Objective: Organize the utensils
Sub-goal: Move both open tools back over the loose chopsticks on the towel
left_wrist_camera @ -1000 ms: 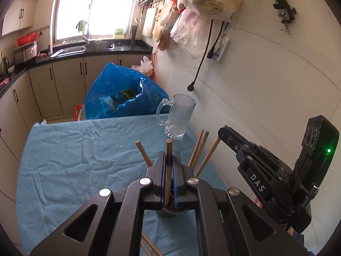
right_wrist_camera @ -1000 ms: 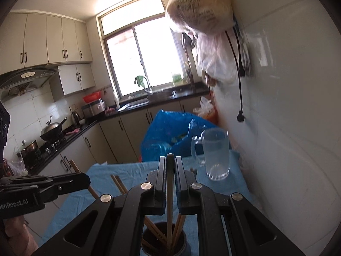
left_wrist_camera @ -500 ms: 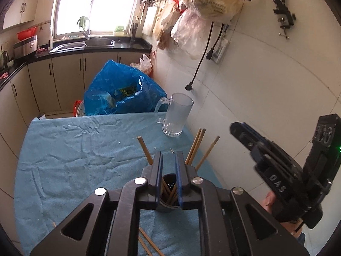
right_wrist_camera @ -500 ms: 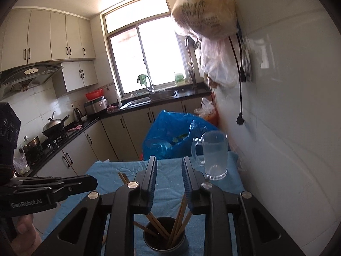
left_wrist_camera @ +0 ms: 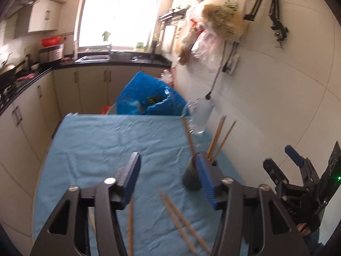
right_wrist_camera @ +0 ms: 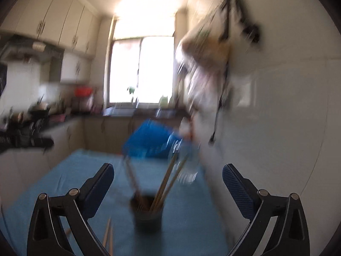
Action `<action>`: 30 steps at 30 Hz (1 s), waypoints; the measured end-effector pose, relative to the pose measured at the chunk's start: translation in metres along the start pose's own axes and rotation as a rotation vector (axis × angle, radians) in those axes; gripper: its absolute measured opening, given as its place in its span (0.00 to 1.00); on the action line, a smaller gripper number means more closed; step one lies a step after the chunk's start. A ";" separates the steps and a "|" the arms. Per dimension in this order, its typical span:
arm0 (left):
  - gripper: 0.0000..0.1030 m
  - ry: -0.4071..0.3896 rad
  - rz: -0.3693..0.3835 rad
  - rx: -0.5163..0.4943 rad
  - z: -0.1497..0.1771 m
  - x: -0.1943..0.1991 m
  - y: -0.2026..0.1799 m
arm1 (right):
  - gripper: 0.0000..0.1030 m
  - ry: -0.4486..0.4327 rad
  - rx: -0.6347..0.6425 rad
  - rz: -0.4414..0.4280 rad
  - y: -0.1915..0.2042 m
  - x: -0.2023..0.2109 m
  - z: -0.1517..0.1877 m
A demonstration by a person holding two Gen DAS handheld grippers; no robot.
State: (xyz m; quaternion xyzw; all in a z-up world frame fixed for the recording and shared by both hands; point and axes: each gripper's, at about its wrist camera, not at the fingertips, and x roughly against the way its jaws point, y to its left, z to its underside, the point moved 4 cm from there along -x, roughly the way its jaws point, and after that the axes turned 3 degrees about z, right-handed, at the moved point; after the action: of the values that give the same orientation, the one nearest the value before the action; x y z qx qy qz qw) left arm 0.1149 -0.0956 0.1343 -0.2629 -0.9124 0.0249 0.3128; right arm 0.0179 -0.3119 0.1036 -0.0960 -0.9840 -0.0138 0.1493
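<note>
A dark cup point(left_wrist_camera: 190, 178) stands on the blue cloth point(left_wrist_camera: 102, 140) with several wooden chopsticks point(left_wrist_camera: 216, 137) upright in it. My left gripper point(left_wrist_camera: 168, 177) is opening with nothing between its blue pads; its right finger point(left_wrist_camera: 205, 183) hides part of the cup. Loose chopsticks point(left_wrist_camera: 181, 219) lie on the cloth under it. In the blurred right wrist view, my right gripper point(right_wrist_camera: 169, 179) is opening wide and empty, short of the cup point(right_wrist_camera: 147, 213) and its chopsticks point(right_wrist_camera: 165, 183). The right gripper point(left_wrist_camera: 280, 159) also shows by the wall.
A glass mug point(left_wrist_camera: 199, 115) stands behind the cup near the tiled wall point(left_wrist_camera: 277, 106). A blue plastic bag point(left_wrist_camera: 149, 98) sits beyond the table's far edge. Kitchen cabinets point(left_wrist_camera: 25, 115) run along the left. Another loose chopstick point(left_wrist_camera: 130, 224) lies near the front.
Both grippers let go of the chopstick each held over the cup, opened, and drew back. The cup now sits farther off and to the right in the left wrist view.
</note>
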 end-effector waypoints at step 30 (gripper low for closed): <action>0.90 0.316 -0.202 0.165 0.165 -0.005 0.141 | 0.42 0.835 0.006 -0.349 0.146 -0.122 0.142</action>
State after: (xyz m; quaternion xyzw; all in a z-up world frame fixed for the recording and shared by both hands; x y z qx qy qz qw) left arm 0.0871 0.0433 -0.0307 -0.1442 -0.8685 0.0265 0.4735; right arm 0.1186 -0.1836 -0.0688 0.0855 -0.8411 -0.0736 0.5290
